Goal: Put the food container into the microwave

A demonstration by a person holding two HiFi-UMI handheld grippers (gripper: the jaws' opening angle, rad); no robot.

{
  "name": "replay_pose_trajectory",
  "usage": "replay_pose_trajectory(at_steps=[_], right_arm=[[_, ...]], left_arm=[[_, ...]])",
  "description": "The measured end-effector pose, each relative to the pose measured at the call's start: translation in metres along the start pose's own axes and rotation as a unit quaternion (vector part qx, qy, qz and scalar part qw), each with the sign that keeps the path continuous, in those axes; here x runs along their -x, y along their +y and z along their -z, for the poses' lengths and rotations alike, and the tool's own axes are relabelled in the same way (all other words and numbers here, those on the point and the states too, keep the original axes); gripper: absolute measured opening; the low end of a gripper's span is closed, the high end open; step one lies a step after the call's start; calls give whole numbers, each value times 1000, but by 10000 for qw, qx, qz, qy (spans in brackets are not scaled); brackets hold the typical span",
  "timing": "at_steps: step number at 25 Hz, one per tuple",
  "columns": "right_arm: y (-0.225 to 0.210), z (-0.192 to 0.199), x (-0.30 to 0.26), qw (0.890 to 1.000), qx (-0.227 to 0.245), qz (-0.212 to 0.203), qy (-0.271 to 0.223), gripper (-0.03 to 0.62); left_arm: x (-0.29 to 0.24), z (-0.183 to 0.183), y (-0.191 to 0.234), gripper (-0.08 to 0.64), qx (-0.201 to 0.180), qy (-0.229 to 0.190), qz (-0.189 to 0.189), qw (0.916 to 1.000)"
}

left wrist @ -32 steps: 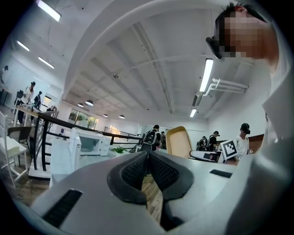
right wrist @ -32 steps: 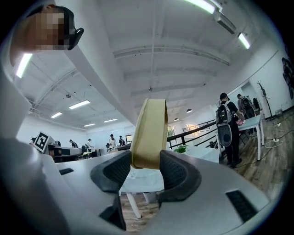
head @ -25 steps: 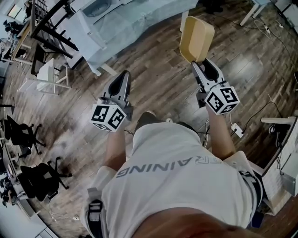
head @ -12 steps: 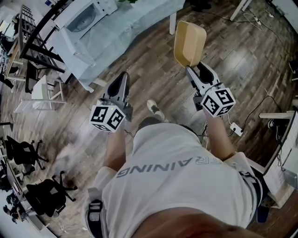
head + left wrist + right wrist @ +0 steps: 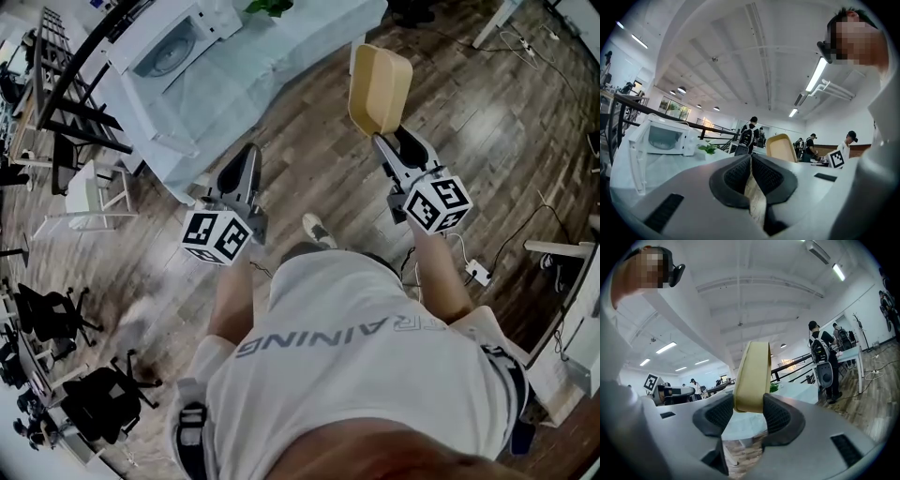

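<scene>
The tan food container (image 5: 380, 88) stands on edge in the air over the wooden floor, clamped by its rim in my right gripper (image 5: 380, 139). In the right gripper view the container's (image 5: 753, 376) edge sits between the two dark pads. A white microwave (image 5: 174, 42) rests on the light-cloth table (image 5: 272, 66) ahead and to the left, its door hanging open; it also shows as the microwave (image 5: 661, 137) in the left gripper view. My left gripper (image 5: 246, 159) is shut, its pads pressed together with nothing held, low over the floor in front of the table.
A green plant (image 5: 270, 7) sits on the table beside the microwave. A dark railing (image 5: 84, 103) and a white chair (image 5: 92, 192) stand at left, office chairs (image 5: 56, 314) lower left. Cables and a power strip (image 5: 476, 273) lie on the floor at right. Several people (image 5: 749, 139) stand beyond.
The table and microwave have come nearer and further into the head view. Both grippers have kept their hold and spacing, the container still upright in the right one.
</scene>
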State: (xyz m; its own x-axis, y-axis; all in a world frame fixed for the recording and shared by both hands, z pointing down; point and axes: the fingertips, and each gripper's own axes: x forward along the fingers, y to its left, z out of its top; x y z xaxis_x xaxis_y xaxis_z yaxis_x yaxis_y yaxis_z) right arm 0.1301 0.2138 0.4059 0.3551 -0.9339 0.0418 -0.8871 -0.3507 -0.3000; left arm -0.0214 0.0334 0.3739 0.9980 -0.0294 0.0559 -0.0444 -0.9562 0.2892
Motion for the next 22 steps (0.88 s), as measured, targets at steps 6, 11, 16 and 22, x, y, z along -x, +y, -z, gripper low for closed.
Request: replay_pose_trajectory(at_steps=[6, 11, 16, 22], right_arm=[[-14, -5, -55, 9999, 67, -55, 123, 212], [-6, -4, -112, 9992, 92, -326, 214, 212], [5, 11, -155, 9965, 80, -682, 476, 212], [9, 3, -221, 9915, 158, -1169, 544, 212]], left_arm=[[-32, -12, 40, 41, 85, -15, 2, 10000], [-52, -17, 85, 41, 165, -5, -141, 9998], [-62, -23, 116, 41, 255, -92, -351, 9990], [-73, -33, 156, 41, 301, -214, -745, 9965]])
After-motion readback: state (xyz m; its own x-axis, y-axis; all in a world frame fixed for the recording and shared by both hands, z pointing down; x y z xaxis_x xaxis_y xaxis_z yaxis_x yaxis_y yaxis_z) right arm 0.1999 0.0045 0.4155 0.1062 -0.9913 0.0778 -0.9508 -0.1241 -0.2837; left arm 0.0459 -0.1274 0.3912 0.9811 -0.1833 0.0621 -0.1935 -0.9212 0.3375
